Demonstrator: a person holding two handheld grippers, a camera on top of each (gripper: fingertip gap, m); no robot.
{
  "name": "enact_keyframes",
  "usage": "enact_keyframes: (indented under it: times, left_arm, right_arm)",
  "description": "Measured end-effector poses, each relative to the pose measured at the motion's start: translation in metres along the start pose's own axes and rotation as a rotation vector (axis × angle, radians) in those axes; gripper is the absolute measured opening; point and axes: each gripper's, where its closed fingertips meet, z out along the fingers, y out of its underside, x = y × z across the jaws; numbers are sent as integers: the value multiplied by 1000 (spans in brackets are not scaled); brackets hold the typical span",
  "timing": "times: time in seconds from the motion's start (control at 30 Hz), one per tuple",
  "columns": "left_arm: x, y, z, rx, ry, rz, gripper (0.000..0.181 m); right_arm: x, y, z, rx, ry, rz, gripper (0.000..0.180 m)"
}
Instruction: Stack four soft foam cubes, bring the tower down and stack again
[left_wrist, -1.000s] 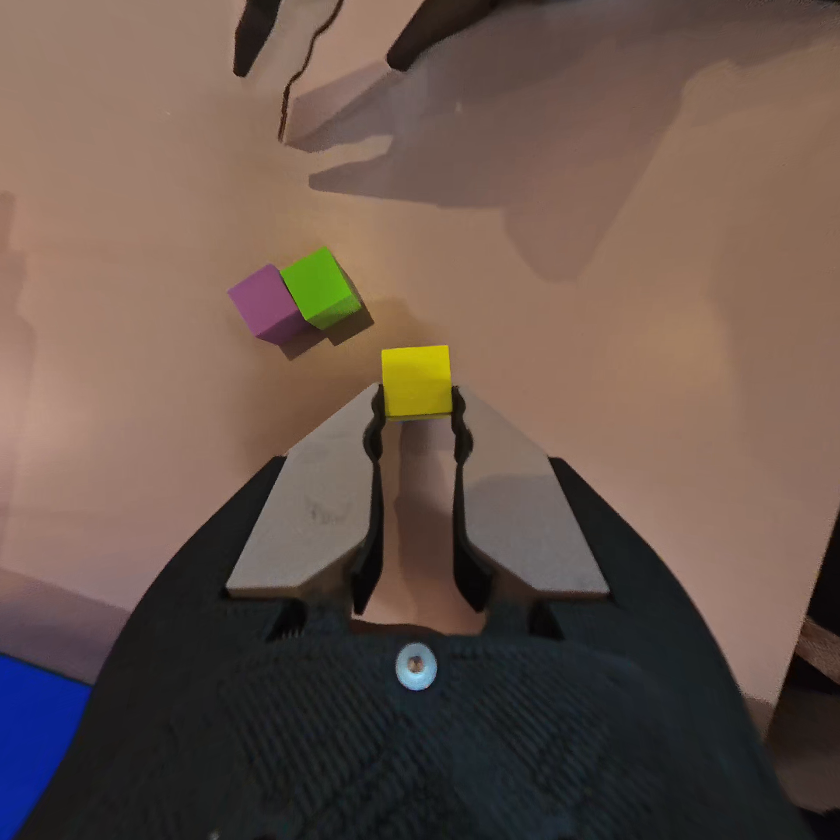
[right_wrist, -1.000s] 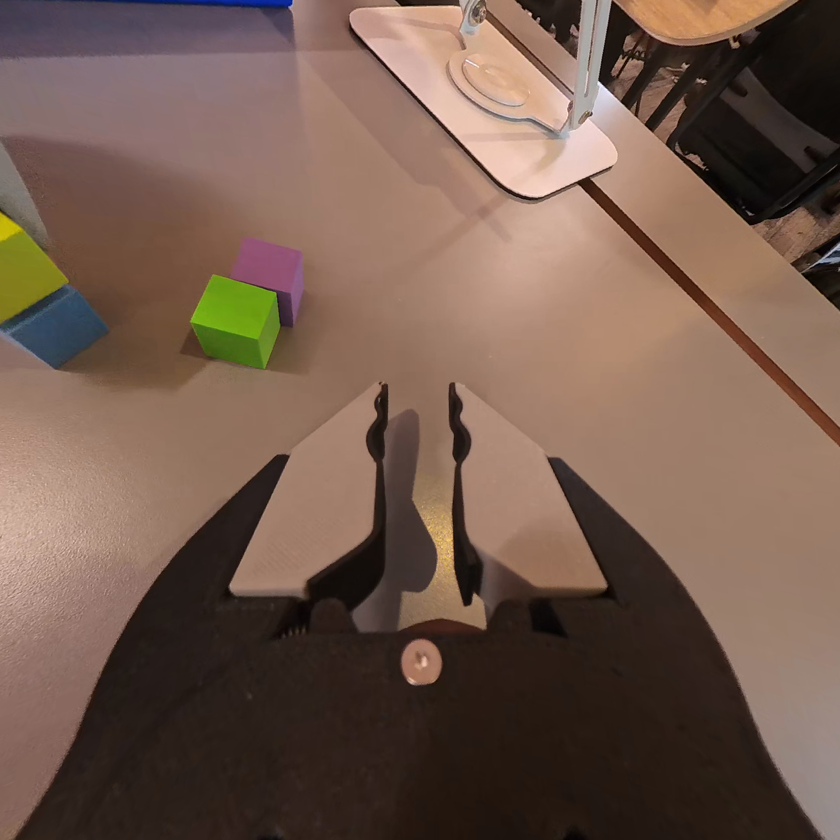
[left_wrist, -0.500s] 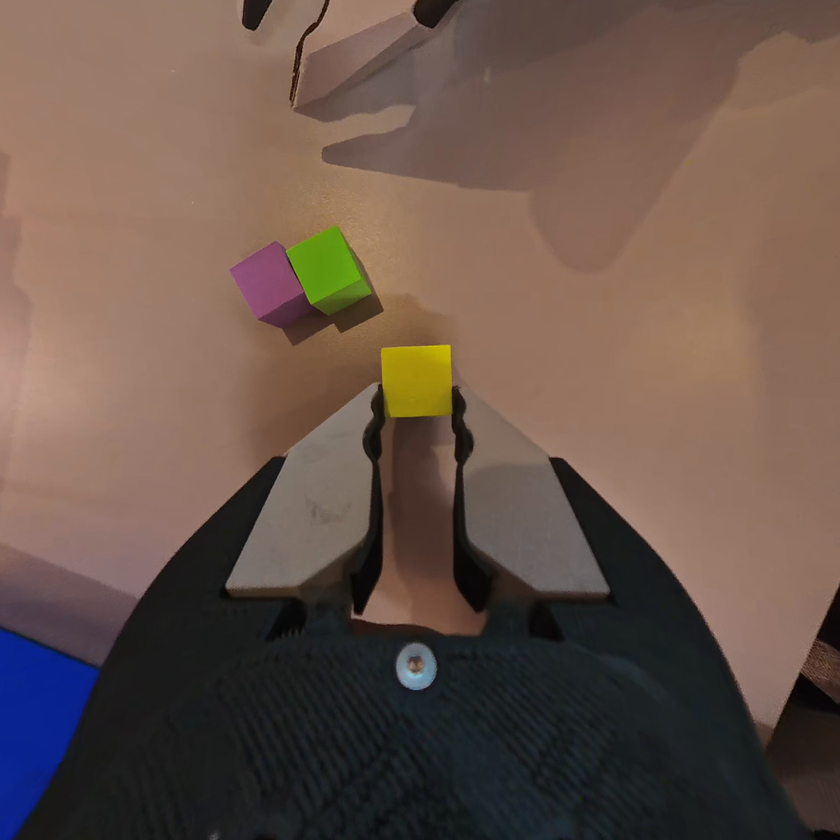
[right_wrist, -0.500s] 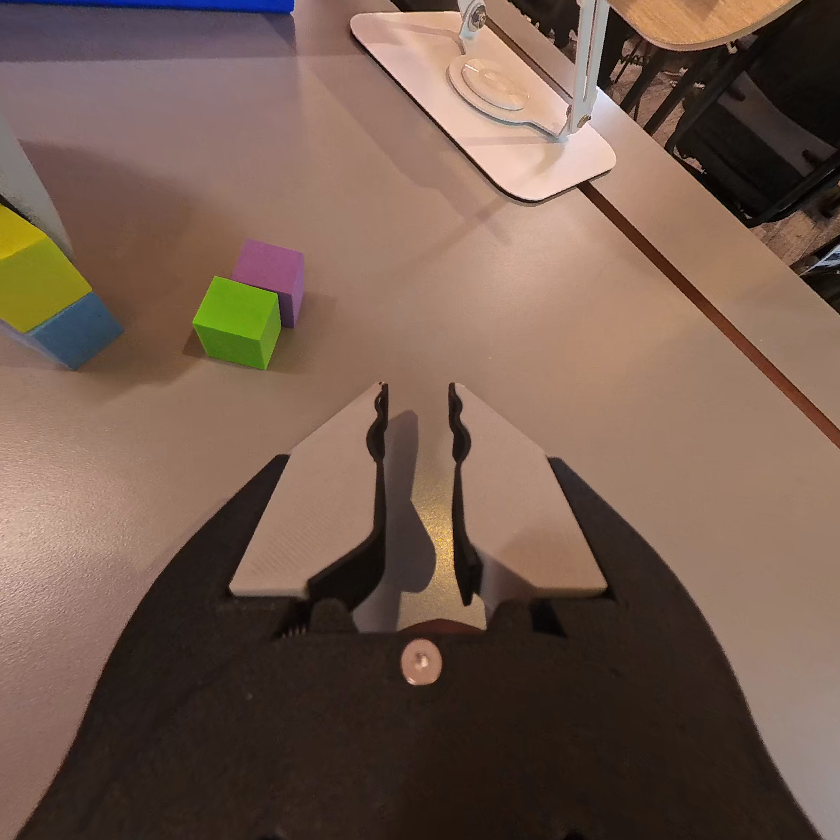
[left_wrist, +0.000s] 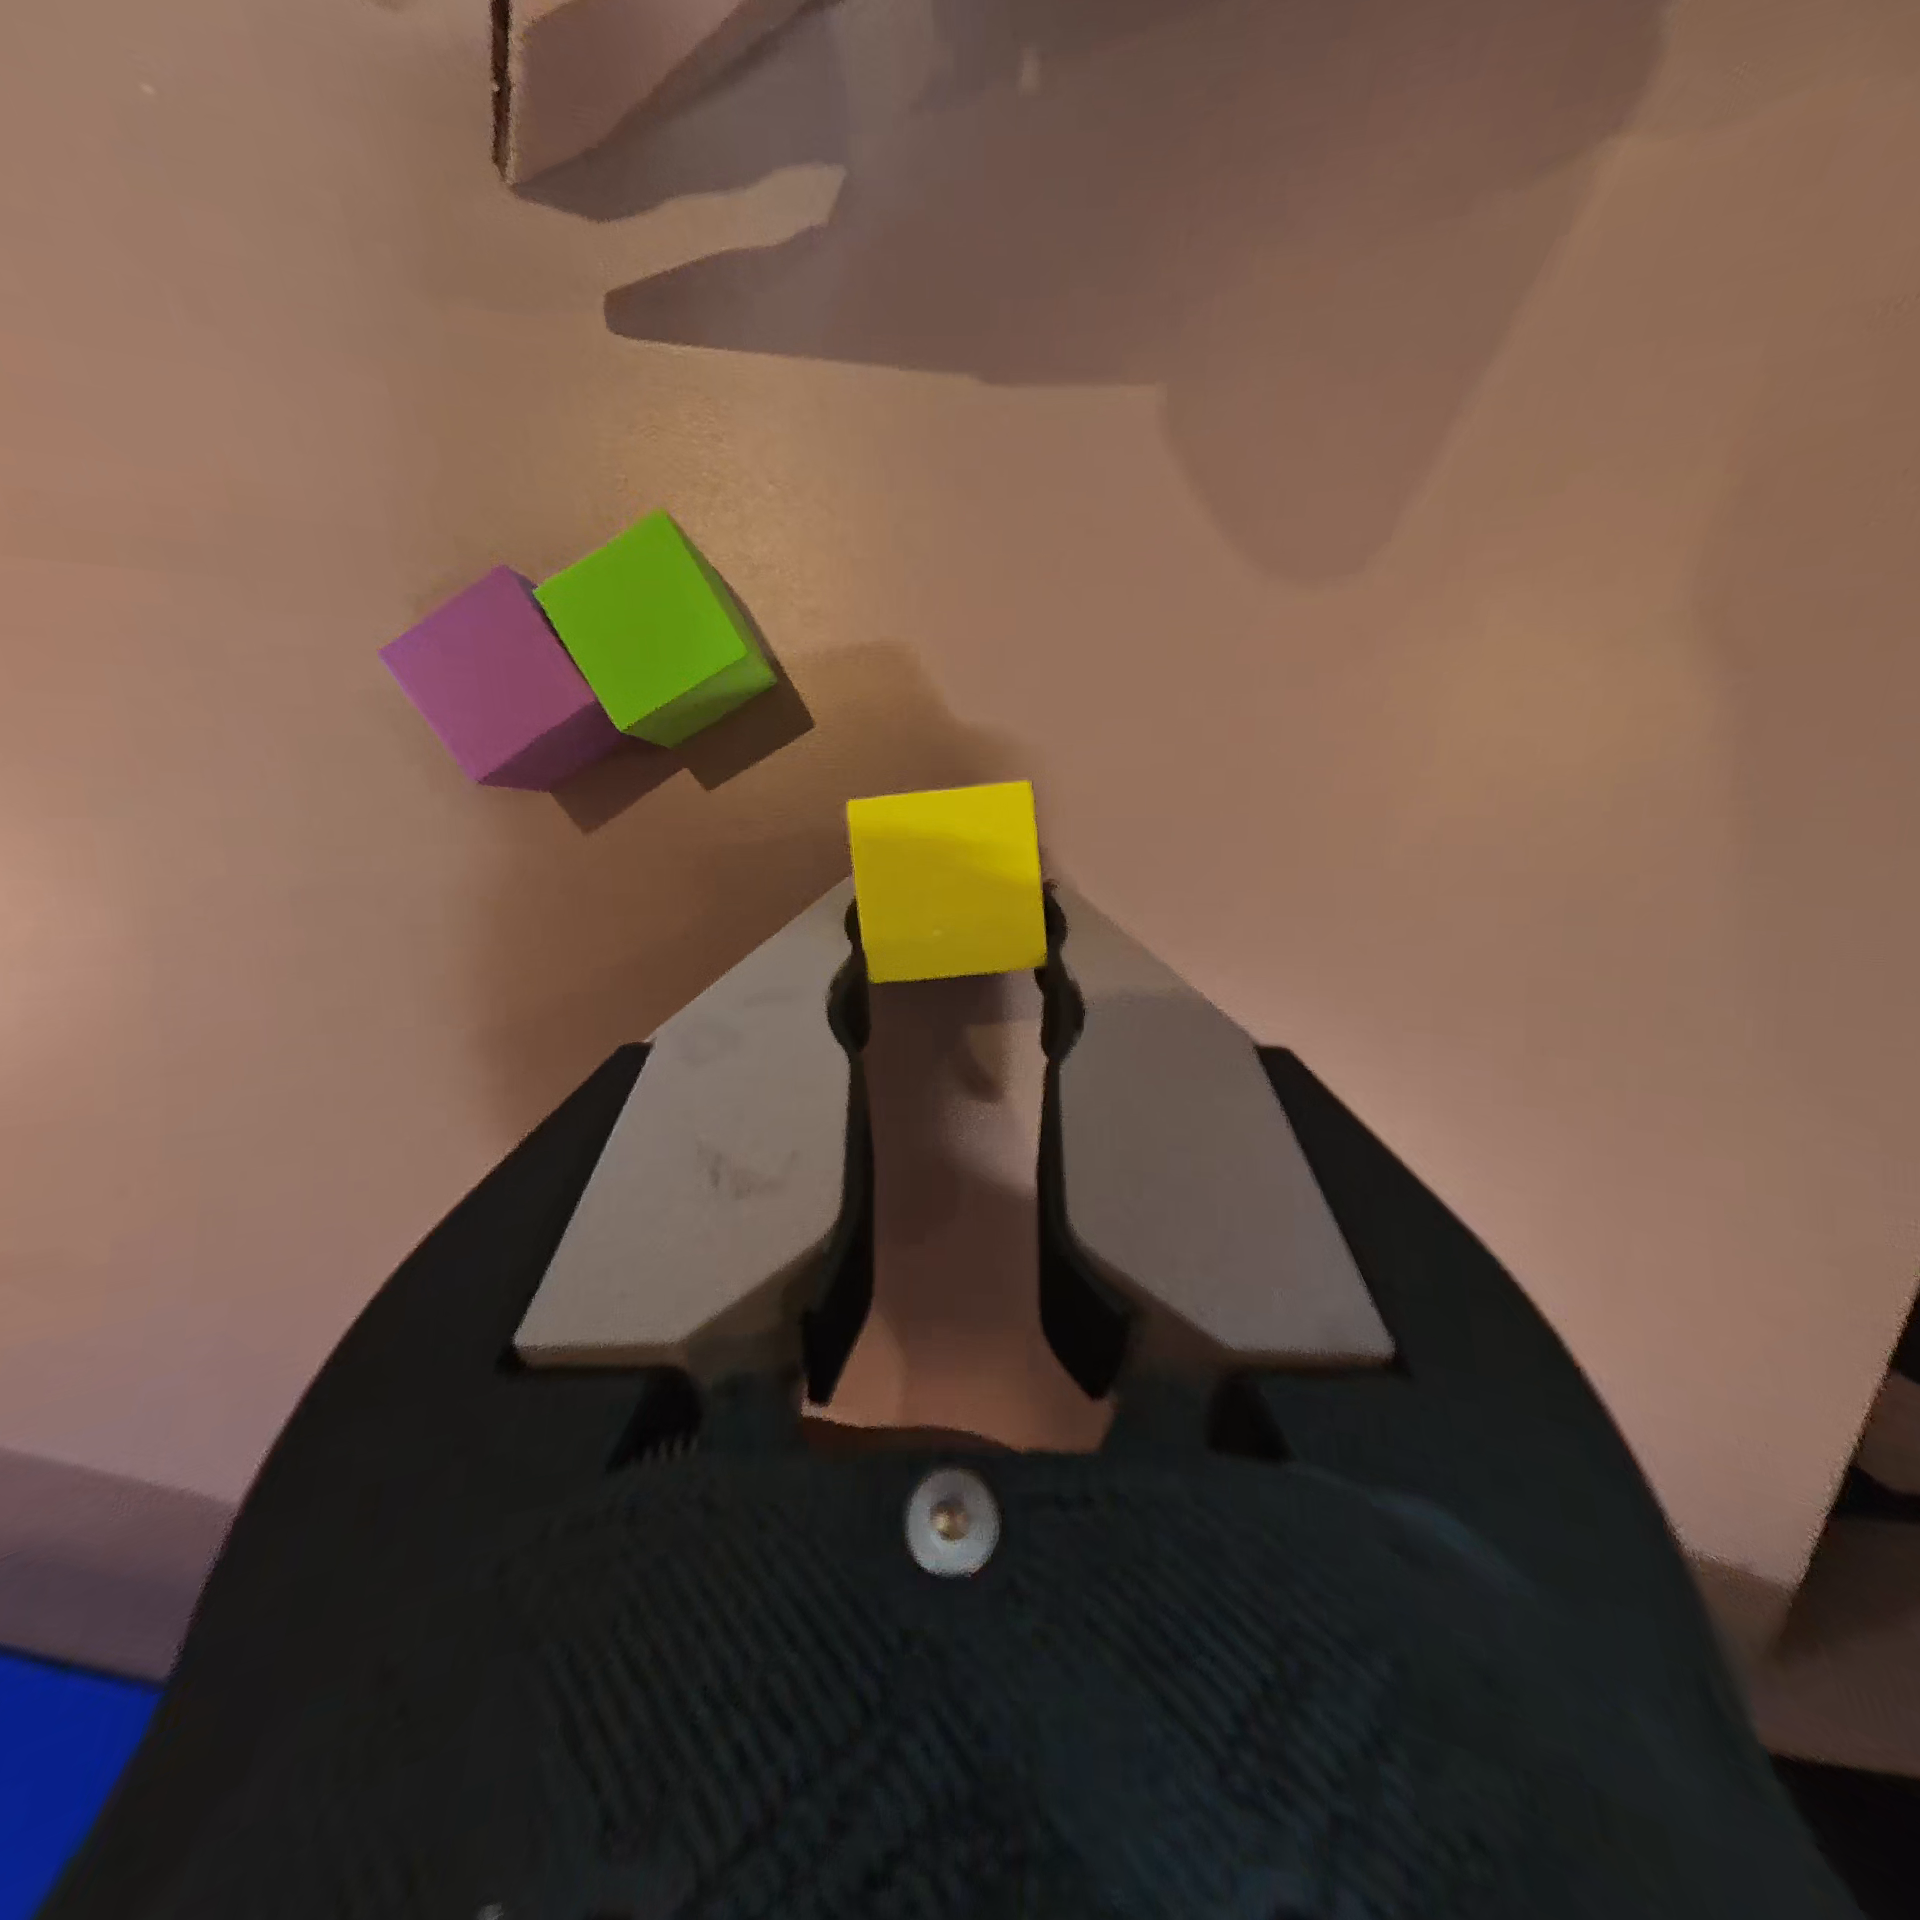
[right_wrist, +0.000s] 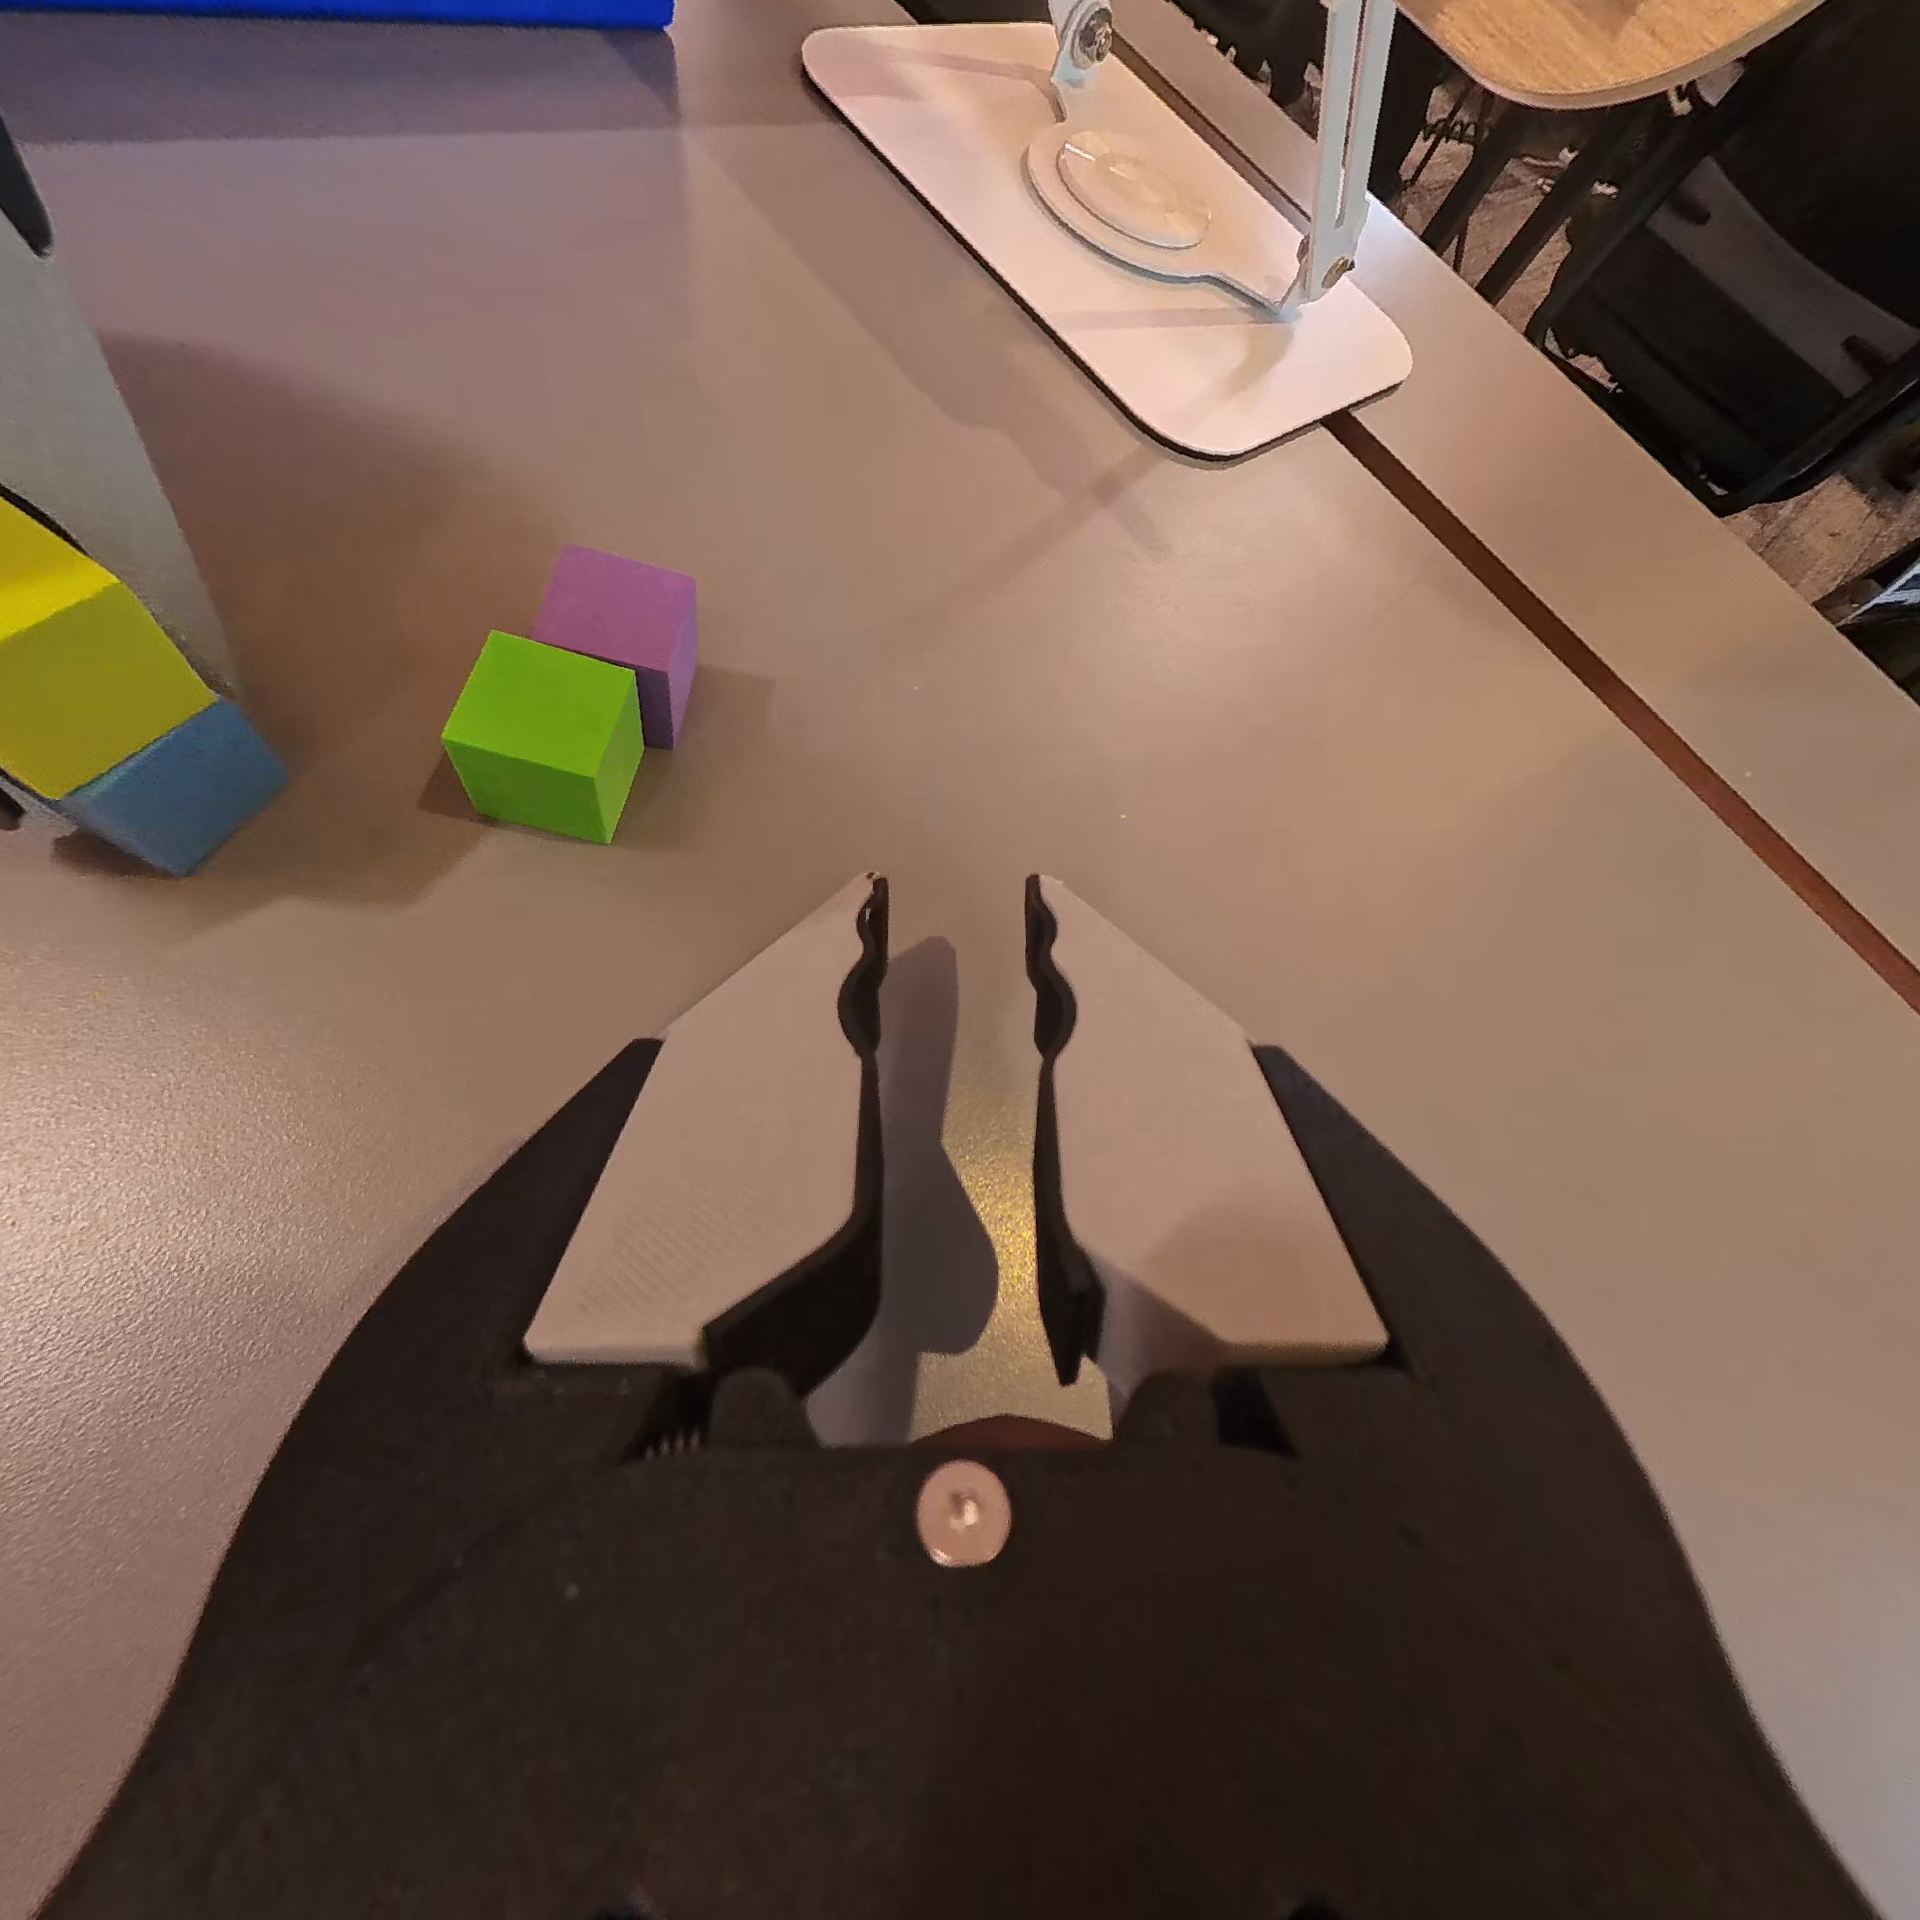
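Left tool is clamped on the yellow cube, pinched between the two fingertips at the very tip; the cube's side faces touch both inner pads. From the right wrist view the yellow cube sits on top of the blue cube, the two touching, with the blue one resting on the desk. The left tool's grey finger rises just behind the yellow cube there. The blue cube does not show in the left wrist view, being hidden under the yellow one.

Green cube and purple cube lie on the desk side by side, touching along one edge, near the yellow/blue pair but apart from it. In the right wrist view the green cube is nearer the camera, the purple cube just behind it.

Right tool is parted, a narrow gap between the fingertips, nothing in it. It hangs over bare desk, apart from all cubes, to the right of the green one.

A white stand base sits at the far right of the desk.
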Motion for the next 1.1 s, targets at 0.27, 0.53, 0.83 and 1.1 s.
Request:
enact_keyframes:
  times: [0.27, 0.53, 0.83, 1.1]
  left_arm:
    - [1, 8, -2, -98, 63, 211, 28]
    - [-2, 11, 0, -116, 40, 284, 36]
    - [1, 19, -17, -4, -70, 210, 64]
    - [5, 17, -33, 222, -187, 57, 20]
  right_arm:
    - [0, 0, 0, 3, -1, 3, 23]
    - [0, 0, 0, 3, -2, 3, 23]
    - [2, -1, -2, 12, -5, 21, 24]
    - [3, 0, -2, 9, 1, 27, 24]
